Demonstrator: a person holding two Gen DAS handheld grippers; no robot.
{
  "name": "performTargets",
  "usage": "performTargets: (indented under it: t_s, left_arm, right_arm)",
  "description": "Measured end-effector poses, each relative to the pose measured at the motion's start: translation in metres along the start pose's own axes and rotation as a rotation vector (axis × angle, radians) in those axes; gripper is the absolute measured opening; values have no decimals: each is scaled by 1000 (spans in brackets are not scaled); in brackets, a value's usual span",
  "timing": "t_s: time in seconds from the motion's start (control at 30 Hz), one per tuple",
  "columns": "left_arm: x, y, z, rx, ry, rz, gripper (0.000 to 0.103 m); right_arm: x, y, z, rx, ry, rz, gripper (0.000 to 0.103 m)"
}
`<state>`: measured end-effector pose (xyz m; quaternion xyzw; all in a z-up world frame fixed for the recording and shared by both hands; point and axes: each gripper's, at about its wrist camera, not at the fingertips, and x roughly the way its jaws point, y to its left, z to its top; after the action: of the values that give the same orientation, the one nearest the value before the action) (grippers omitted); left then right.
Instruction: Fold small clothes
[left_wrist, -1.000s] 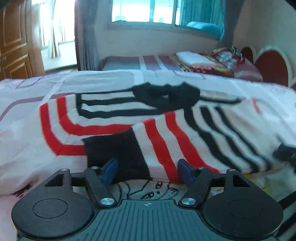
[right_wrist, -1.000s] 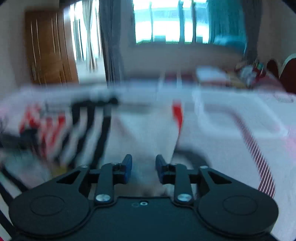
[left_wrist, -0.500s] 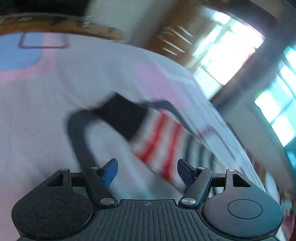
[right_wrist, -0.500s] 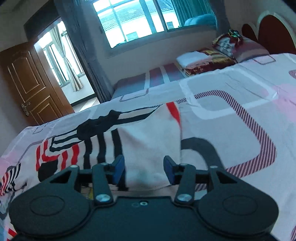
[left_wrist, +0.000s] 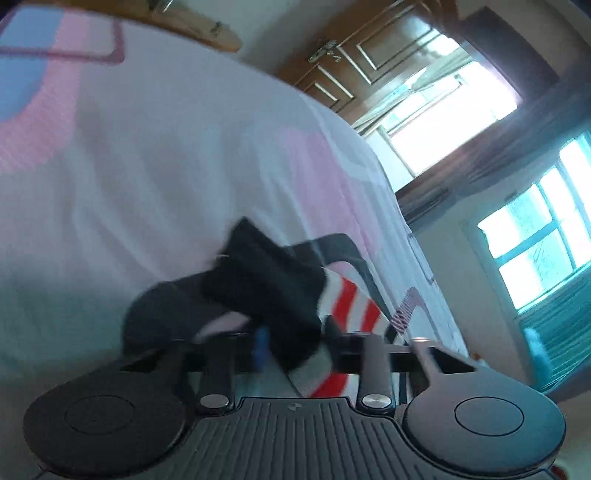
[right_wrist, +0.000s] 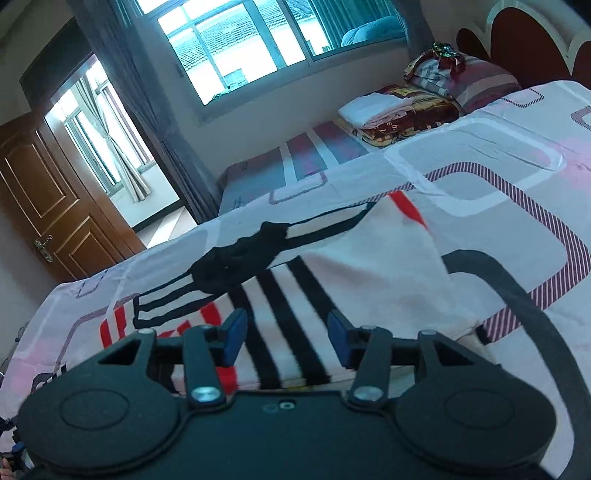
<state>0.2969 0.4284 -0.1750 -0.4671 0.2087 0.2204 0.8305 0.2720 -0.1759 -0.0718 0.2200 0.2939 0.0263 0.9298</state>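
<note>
The left gripper (left_wrist: 293, 345) is rolled sideways over the striped shirt (right_wrist: 332, 280), jaws closed on its black cuff (left_wrist: 269, 288). The right gripper (right_wrist: 283, 338) hovers level above the shirt, jaws apart.

the shirt (right_wrist: 332, 280) lies spread on the bed (right_wrist: 498, 177), its collar toward the far edge. behind the bed sits a second bed (right_wrist: 295, 158) with folded bedding (right_wrist: 399, 114) (pillows (right_wrist: 461, 74) to its right) under the window (right_wrist: 240, 48); the door (right_wrist: 48, 210) stands far left.
</note>
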Motion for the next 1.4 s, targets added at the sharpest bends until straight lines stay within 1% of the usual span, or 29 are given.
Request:
performTargets:
  t_s: [0.03, 0.1, 0.17, 0.2, 0.3, 0.37, 0.43, 0.5, 0.6, 0.67, 0.77, 0.9, 1.0, 1.1, 1.23, 1.33, 1.4]
  left_arm:
    - [2, 5, 1, -13, 3, -11, 17]
    - [6, 6, 0, -7, 4, -32, 16]
    - [10, 1, -2, 30, 2, -28, 16]
    - [13, -3, -2, 45, 0, -27, 12]
    - [20, -13, -2, 84, 5, -32, 10]
    - [18, -25, 0, 121, 3, -50, 10]
    - [11, -47, -1, 176, -5, -90, 10]
    - [9, -77, -6, 251, -1, -128, 10]
    - [15, -132, -24, 362, 43, -196, 10]
    - [20, -166, -41, 431, 72, -233, 10]
    - [31, -214, -77, 515, 143, -284, 10]
    - [45, -273, -143, 640, 243, -330, 10]
    - [49, -308, -192, 724, 310, -348, 10]
    - [43, -331, -233, 765, 371, -369, 10]
    - [37, -353, -280, 819, 421, -389, 10]
    - [35, -354, -304, 847, 453, -384, 10]
    - [35, -353, -315, 865, 474, -374, 10]
  right_arm:
    - [0, 3, -1, -1, 2, -5, 49]
    - [2, 9, -3, -6, 10, -12, 49]
    - [3, 13, -5, -9, 13, -18, 49]
    - [4, 15, -6, -9, 15, -20, 49]
    - [4, 17, -9, 4, 18, -19, 49]
    - [4, 17, -12, 10, 17, -12, 49]
    - [3, 15, -13, 9, 19, -5, 49]
    - [4, 13, -14, 7, 20, 3, 49]
    - [2, 4, -13, 15, 13, 16, 49]
    - [1, -3, -11, 28, 6, 23, 49]
    - [-3, -18, -7, 48, -5, 33, 49]
    - [-10, -41, 1, 82, -26, 35, 49]
    - [-16, -59, 6, 103, -34, 31, 49]
    - [-25, -77, 10, 114, -46, 22, 50]
    - [-33, -98, 13, 130, -52, 12, 51]
    - [-35, -111, 12, 149, -49, 4, 51]
    - [-35, -117, 11, 158, -44, -1, 51]
